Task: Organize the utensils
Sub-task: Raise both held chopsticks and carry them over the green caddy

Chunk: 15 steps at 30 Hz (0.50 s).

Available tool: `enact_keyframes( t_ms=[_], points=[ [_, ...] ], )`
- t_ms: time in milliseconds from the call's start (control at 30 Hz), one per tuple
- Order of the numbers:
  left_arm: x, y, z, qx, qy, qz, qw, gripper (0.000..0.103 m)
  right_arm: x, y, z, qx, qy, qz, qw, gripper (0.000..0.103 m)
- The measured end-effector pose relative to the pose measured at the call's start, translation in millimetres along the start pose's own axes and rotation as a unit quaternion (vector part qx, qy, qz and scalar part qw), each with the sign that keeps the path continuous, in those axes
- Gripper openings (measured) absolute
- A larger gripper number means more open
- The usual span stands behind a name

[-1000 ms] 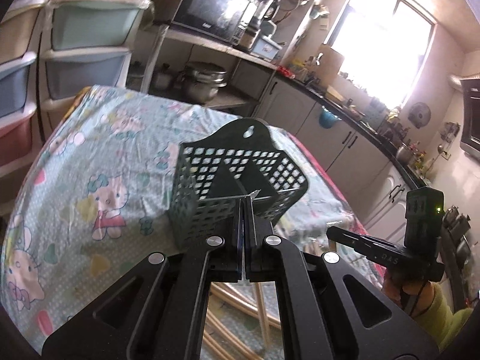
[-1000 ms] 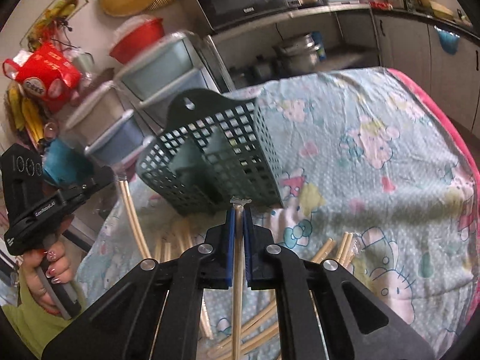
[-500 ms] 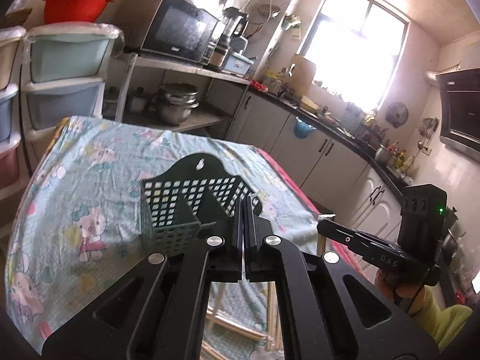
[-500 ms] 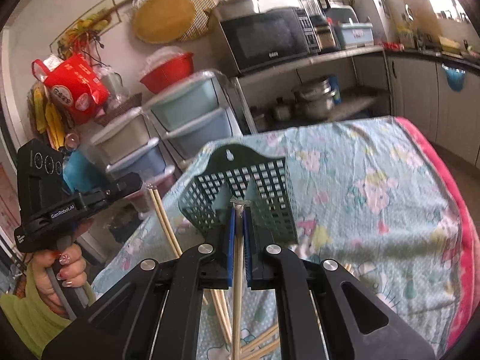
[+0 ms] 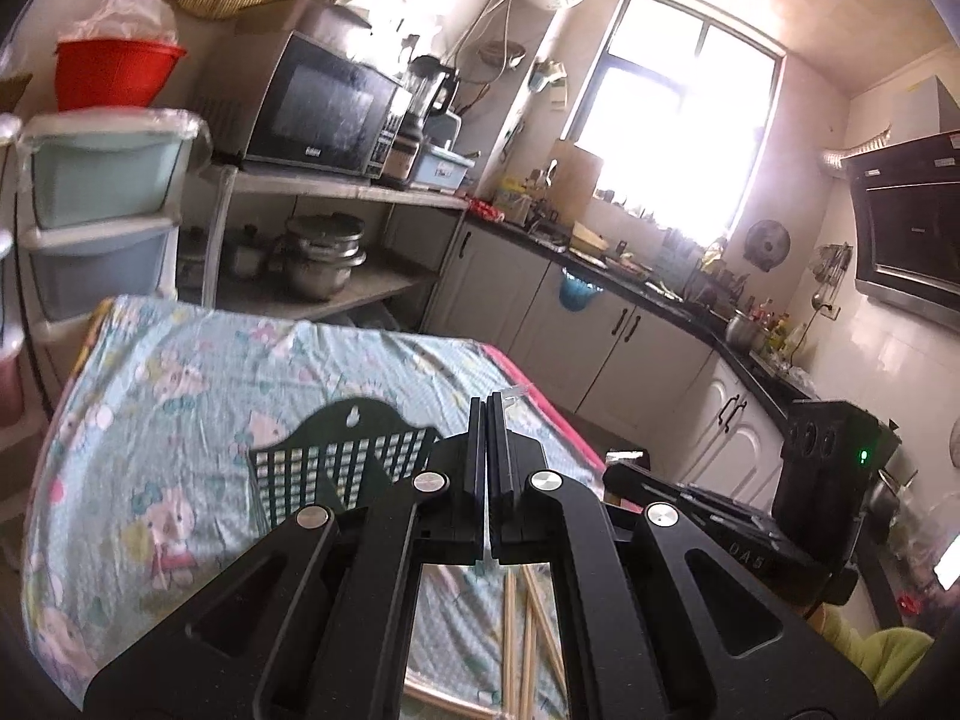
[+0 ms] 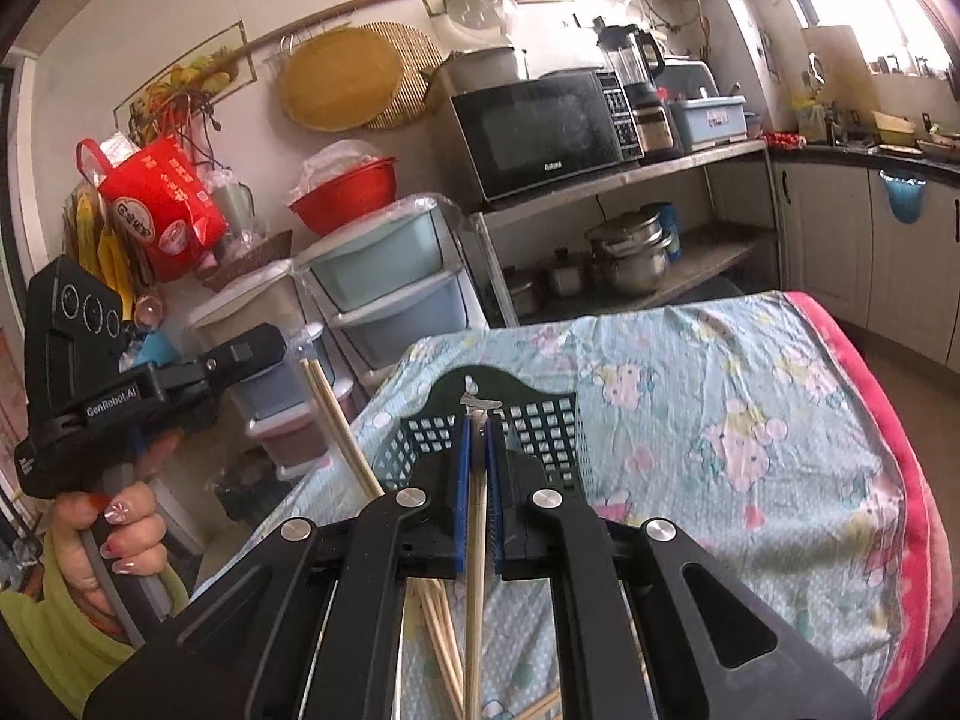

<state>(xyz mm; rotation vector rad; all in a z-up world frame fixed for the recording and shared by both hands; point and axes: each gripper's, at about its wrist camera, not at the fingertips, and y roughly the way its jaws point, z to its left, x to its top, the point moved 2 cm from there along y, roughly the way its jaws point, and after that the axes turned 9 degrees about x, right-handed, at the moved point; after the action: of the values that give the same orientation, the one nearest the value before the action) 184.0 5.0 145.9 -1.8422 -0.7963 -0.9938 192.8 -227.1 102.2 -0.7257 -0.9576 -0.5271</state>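
Chopsticks (image 6: pixel 475 546), pale thin wood: one gripped in right jaws, left jaws pinching two.

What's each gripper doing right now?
Left gripper: shut on a pair of chopsticks.
Right gripper: shut on a single chopstick.

Microwave (image 5: pixel 324 108); stacked pots (image 6: pixel 630 252); red basin (image 5: pixel 114 72)

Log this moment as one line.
left claw: shut on chopsticks | right claw: shut on chopstick | green basket: on table
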Motion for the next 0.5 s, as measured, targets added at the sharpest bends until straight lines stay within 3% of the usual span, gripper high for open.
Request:
enact_keyframes(
  t_ms=[500],
  points=[
    [62.8,-4.0,-8.6,0.034,0.019,-0.07,0.9968,0.0,58.4,2.0,18.3,-0.012,-0.048,-0.077,0.996,0.006]
  ],
)
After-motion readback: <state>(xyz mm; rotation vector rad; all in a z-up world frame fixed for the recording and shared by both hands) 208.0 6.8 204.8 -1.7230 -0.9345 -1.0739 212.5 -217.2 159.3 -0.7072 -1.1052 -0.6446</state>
